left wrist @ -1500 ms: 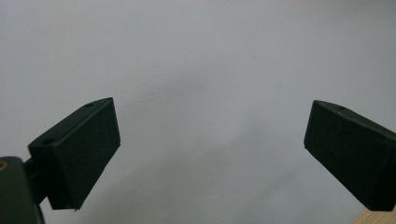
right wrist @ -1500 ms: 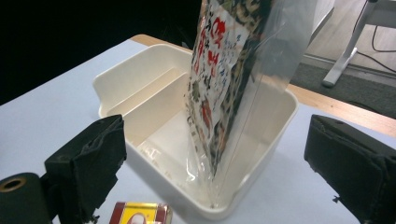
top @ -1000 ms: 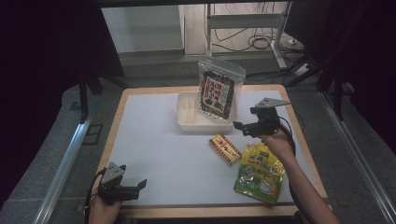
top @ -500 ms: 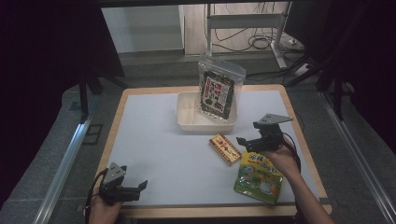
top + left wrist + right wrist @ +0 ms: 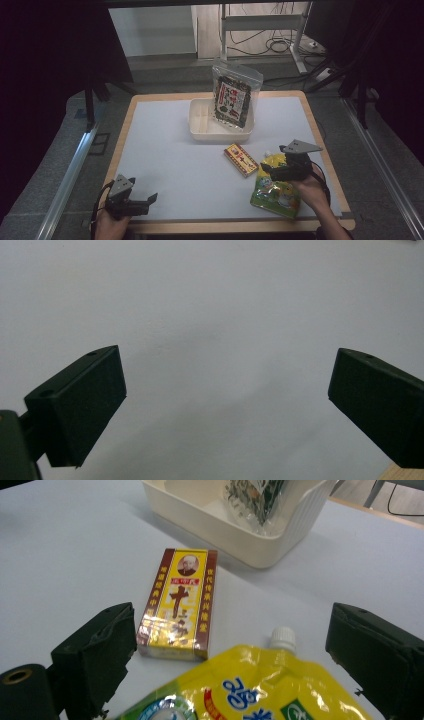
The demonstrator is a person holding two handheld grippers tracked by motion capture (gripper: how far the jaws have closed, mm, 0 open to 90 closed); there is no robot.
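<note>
the small yellow and brown box [image 5: 179,604] lying flat on the table carries a large dark "十" on its yellow middle panel, under a round portrait, with columns of yellow chinese characters down both brown edges, too small to read. the yellow spout pouch [image 5: 250,690] shows blue chinese lettering, cut off. the seaweed bag [image 5: 231,100] has an unreadable red-and-white label.

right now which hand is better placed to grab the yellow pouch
Right. The right tool hovers open just over the yellow pouch, whose cap sits between its jaws in the right gripper view. The left tool is open over bare mat at the near-left corner.
</note>
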